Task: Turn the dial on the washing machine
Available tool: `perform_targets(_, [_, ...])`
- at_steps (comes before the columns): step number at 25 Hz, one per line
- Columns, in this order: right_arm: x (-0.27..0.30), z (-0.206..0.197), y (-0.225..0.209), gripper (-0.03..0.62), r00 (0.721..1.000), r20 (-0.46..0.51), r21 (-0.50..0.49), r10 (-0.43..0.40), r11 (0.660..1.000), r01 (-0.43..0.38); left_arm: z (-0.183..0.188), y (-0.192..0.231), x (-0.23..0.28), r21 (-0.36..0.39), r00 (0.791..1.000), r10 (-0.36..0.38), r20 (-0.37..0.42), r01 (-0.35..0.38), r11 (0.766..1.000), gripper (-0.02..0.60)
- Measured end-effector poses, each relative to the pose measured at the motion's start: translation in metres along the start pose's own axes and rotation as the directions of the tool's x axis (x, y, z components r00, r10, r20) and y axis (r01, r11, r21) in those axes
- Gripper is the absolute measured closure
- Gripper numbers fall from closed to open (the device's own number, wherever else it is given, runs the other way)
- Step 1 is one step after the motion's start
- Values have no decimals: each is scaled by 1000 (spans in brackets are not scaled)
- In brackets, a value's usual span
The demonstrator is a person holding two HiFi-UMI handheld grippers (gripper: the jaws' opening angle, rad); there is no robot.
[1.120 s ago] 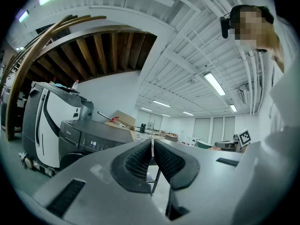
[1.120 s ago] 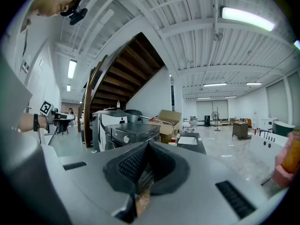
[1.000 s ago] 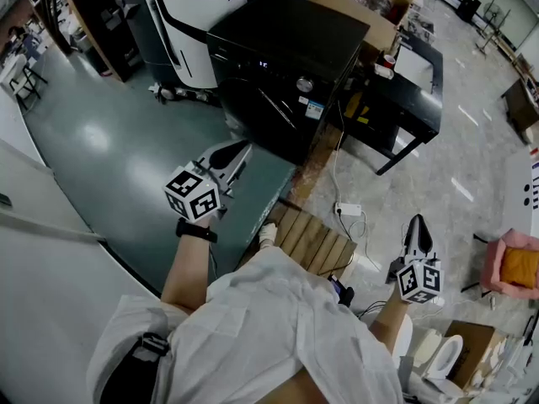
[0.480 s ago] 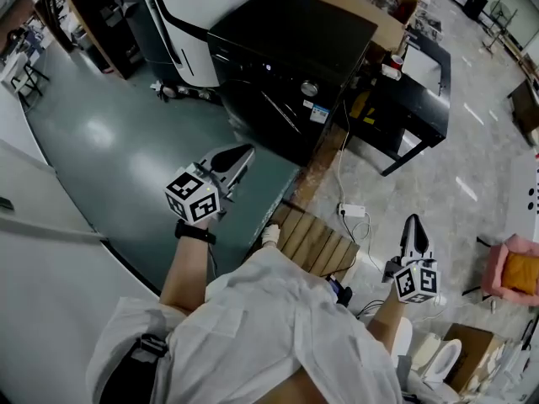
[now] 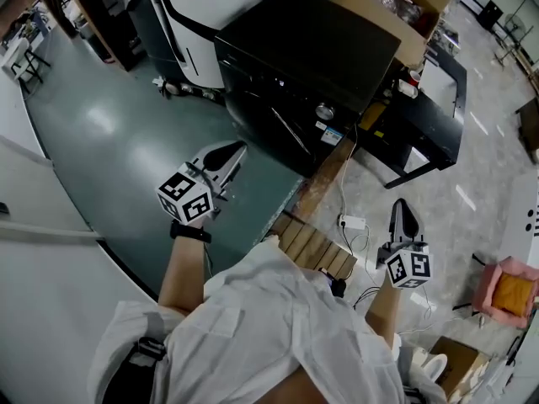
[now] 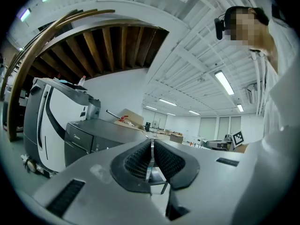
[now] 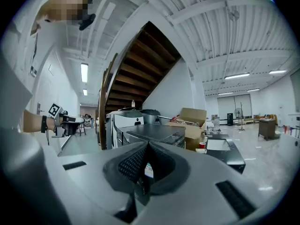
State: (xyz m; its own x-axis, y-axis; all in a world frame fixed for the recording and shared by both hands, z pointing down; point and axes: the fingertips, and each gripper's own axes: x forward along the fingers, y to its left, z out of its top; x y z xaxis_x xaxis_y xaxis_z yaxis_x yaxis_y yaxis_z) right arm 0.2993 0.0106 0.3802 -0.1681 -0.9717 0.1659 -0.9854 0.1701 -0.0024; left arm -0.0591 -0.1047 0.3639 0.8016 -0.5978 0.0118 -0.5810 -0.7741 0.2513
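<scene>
The black washing machine (image 5: 303,45) stands ahead in the head view, with its small silver dial (image 5: 324,110) on the front panel. My left gripper (image 5: 232,150) hovers over the green floor, short of the machine's front, its jaws shut on nothing. My right gripper (image 5: 401,206) hangs lower right over the tiled floor, well away from the dial, also shut and empty. In the left gripper view the machine (image 6: 91,137) shows beyond the closed jaws (image 6: 151,143). In the right gripper view it (image 7: 154,132) lies straight ahead past the closed jaws (image 7: 146,146).
A white-and-black appliance (image 5: 202,7) stands left of the machine, and an open cardboard box (image 5: 383,7) behind it. A black table (image 5: 429,99) with a red cup (image 5: 411,76) is on the right. A wooden slat pallet (image 5: 316,242), power strip (image 5: 352,222) and cables lie at my feet.
The washing machine has drawn lower and nearer in the head view. The right gripper has risen and shifted left; the left gripper kept its pose. Both stayed shut.
</scene>
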Motion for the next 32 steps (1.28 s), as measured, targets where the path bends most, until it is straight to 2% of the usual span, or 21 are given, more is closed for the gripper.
perform_targets(7, [95,9,28,591,996,-31,-42,89,995,-90,2,65,16,-15,999,31,12,-31,999,565])
perform_targets(14, [168,1,63,574,963,-122,-94,239,963,-251,-10,84,35,-35,999,33,7,-33,999,565])
perform_targets(22, [248,-18,91,532,911,-239,-218,337,895,-389,-25,105,54,-74,997,71,3,-71,995,565])
perform_targets(27, [293,-38,102,470,879,-325,-306,350,840,-448,-32,111,69,-91,997,82,-2,-82,992,565])
perform_targets(32, [329,-58,110,449,851,-395,-366,346,790,-491,-40,113,85,-99,997,82,-5,-82,992,565])
